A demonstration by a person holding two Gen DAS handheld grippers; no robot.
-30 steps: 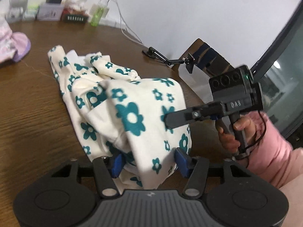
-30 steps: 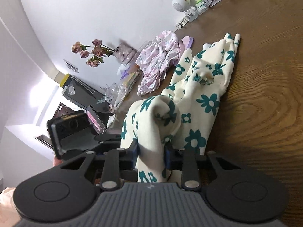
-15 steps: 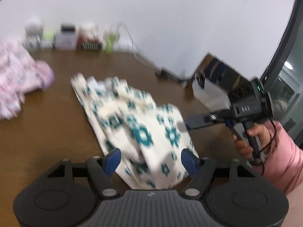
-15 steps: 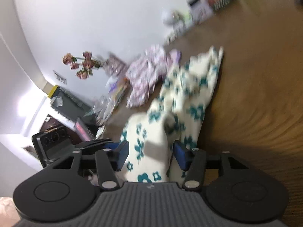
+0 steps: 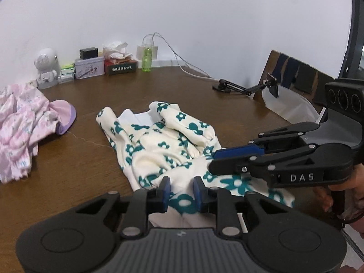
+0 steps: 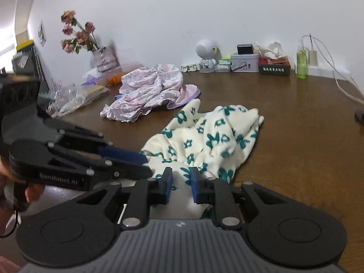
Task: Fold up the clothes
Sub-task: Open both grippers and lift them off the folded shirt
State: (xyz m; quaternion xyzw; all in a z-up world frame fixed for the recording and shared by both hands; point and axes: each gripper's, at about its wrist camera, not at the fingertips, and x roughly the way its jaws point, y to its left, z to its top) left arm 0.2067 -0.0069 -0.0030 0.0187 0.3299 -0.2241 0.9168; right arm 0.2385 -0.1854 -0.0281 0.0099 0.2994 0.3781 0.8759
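- Left gripper [image 5: 179,191] fingers and right gripper [image 6: 180,185] fingers each pinch the cream, teal-flowered soft garment [image 5: 163,145] at its near edge.
- Light, limp cloth on the brown wooden bench [image 5: 68,159]; judged best gripped at hems.

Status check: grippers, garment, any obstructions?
Left gripper and right gripper both shut on floral garment. Garment crumpled on table. Pink clothes lie apart.

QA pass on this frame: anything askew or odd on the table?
The floral garment lies bunched and crooked, not flat, with both tools closed on its near edge. A pink garment sits crumpled behind it. Nothing looks spilled or damaged.
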